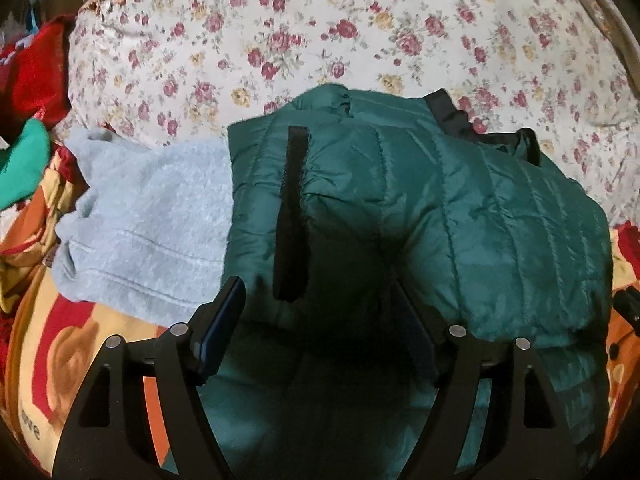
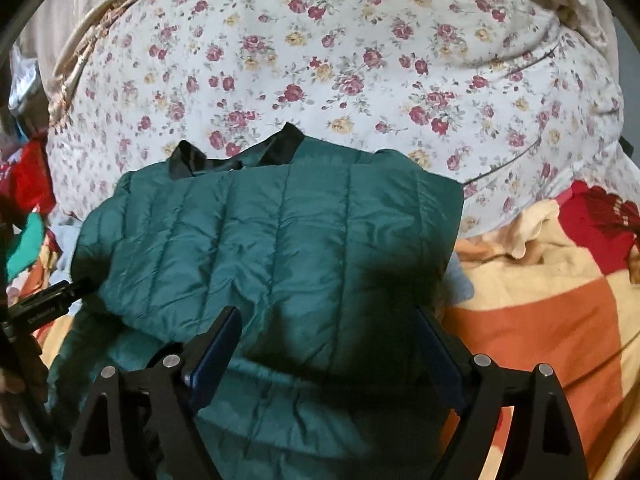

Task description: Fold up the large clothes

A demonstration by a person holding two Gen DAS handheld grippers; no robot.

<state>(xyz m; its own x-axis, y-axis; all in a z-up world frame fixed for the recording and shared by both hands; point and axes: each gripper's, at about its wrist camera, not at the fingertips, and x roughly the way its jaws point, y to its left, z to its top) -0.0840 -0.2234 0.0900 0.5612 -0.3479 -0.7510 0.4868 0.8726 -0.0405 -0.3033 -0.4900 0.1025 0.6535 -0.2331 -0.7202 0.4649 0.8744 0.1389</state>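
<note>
A dark green quilted jacket lies folded on the bed, its black zipper strip running down the left part. In the right wrist view the same jacket shows black trim at its far edge. My left gripper is open just above the jacket's near edge, and its pads do not press on the fabric. My right gripper is open too, over the jacket's near right part. Both grippers hold nothing.
A light grey fleece garment lies partly under the jacket's left side. Behind is a floral quilt. An orange, red and cream blanket covers the bed. Red cloth and green cloth are piled at far left.
</note>
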